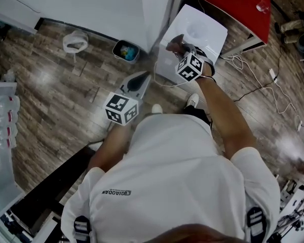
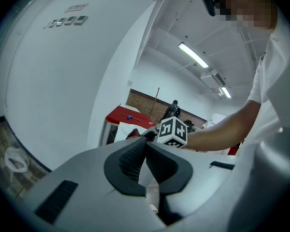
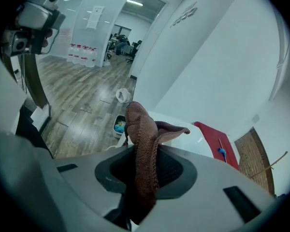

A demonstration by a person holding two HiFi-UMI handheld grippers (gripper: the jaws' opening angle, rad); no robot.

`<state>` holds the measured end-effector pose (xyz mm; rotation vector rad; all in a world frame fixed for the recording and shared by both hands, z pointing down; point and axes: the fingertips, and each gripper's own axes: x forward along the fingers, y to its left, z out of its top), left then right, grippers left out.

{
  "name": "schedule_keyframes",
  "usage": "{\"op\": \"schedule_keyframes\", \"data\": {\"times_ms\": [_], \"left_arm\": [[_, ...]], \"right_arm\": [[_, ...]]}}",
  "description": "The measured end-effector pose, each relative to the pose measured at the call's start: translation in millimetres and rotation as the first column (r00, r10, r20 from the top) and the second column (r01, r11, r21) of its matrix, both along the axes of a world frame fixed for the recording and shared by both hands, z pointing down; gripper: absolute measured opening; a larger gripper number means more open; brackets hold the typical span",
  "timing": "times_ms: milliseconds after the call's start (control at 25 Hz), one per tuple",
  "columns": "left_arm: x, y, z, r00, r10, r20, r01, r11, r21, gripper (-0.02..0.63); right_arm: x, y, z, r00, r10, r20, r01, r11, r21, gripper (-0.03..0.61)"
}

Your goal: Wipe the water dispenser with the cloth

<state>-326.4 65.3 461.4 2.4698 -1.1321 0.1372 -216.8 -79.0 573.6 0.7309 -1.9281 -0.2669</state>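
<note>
The right tongs (image 1: pixel 176 48) were clamped on a brown cloth (image 3: pixel 142 144) at the top front edge of the white water dispenser (image 1: pixel 205 32). The cloth looked soft, light and floppy, best gripped by a bunched fold. The left tongs (image 1: pixel 140 81) were closed, empty.

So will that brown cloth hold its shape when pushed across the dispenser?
Probably floppy: the cloth folds over above the right gripper. Likely light and, with its coarse knitted-looking surface, more apt to drag than slide on the water dispenser.
</note>
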Motion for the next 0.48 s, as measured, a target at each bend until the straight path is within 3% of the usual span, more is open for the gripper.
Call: {"op": "schedule_keyframes", "data": {"times_ms": [240,480], "left_arm": [[29.5,-1.3,-6.6,0.996,0.089,0.016,-0.089,0.996,0.012,-0.003],[59.9,-2.2,-10.7,0.994,0.111,0.023,-0.111,0.994,0.017,-0.003]], "right_arm": [[38.4,16.7,0.9,0.998,0.063,0.026,-0.063,0.998,-0.001,0.089],[69.6,27.4,0.5,0.995,0.081,0.053,-0.08,0.997,-0.017,0.089]]}}
